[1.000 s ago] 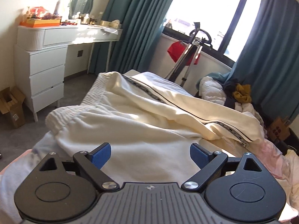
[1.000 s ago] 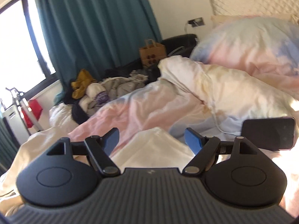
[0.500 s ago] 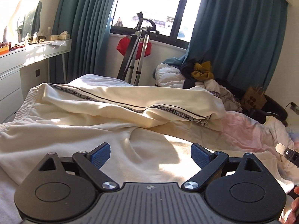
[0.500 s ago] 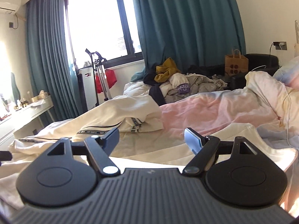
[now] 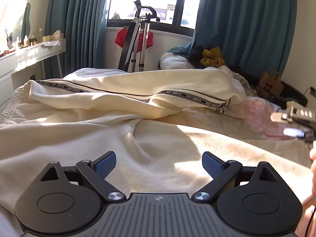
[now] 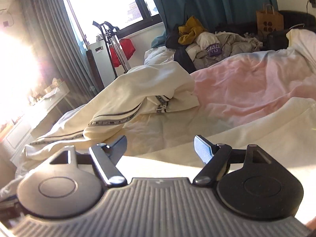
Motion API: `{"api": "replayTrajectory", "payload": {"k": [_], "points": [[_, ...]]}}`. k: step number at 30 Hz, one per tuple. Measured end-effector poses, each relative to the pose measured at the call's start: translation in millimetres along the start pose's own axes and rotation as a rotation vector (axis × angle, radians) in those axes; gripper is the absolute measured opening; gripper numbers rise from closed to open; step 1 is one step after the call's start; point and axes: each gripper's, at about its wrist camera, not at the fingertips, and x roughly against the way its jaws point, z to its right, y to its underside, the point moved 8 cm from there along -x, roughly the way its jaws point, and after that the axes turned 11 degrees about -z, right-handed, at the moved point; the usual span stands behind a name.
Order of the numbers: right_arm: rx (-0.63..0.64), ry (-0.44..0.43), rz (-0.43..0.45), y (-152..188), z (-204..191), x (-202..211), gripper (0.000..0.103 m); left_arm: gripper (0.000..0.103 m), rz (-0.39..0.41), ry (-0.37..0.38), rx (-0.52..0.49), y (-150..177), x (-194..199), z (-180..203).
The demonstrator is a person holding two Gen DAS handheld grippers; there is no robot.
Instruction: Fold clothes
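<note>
Trousers (image 5: 118, 122): cream, with a black lettered side stripe, spread across the bed (image 5: 260, 114); one leg lies bunched on the far side, towards the window (image 5: 146, 0).
My left tool (image 5: 159, 163): jaws wide apart, nothing between them, poised over the near trouser cloth.
My right tool (image 6: 160, 146): jaws wide but closing, nothing gripped, above the cream cloth; also seen at the right edge of the left view.
Clothes pile (image 6: 207, 41): beyond the bed, below the window's curtain (image 5: 243, 25).
Paper bag (image 6: 269, 19): right of that pile.
</note>
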Motion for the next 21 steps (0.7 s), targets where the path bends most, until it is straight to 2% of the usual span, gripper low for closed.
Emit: {"api": "replayTrajectory", "payload": {"k": [2,7,9,11,12,13,14,15,16,21], "points": [[-0.077,0.014,-0.031,-18.5,11.6,-40.2,0.073,0.095,-0.017,0.002,-0.016,3.8,-15.8,-0.4],[-0.397,-0.103,-0.036,-46.9,53.9,-129.1,0.073,0.095,-0.033,0.046,0.015,0.9,-52.1,-6.9],[-0.48,-0.129,-0.041,-50.9,63.6,-159.4,0.073,0.095,0.005,0.032,0.017,-3.4,-62.2,-10.1],[-0.523,-0.126,-0.016,-54.2,66.4,-176.0,0.072,0.095,0.062,-0.007,0.015,-9.0,-68.9,-14.5],[-0.536,-0.143,0.012,-57.7,65.5,-179.0,0.072,0.095,0.067,-0.002,0.019,-10.9,-73.1,-15.9],[-0.547,-0.162,0.043,-61.4,64.4,-181.2,0.06,0.095,0.064,0.015,0.029,-12.3,-77.2,-17.2],[-0.553,-0.156,0.058,-64.4,64.8,-181.3,0.043,0.095,0.061,0.033,0.039,-13.6,-81.4,-18.6],[-0.558,-0.146,0.07,-67.3,65.5,-181.2,0.033,0.095,0.058,0.046,0.048,-14.8,-85.2,-19.7],[-0.556,-0.144,0.081,-70.6,65.5,-176.5,0.018,0.095,0.057,0.054,0.054,-15.6,-88.2,-20.5],[-0.486,-0.122,0.137,-93.0,59.0,-131.3,0.011,0.095,0.061,0.087,0.088,-17.7,-88.1,-23.2]]}}
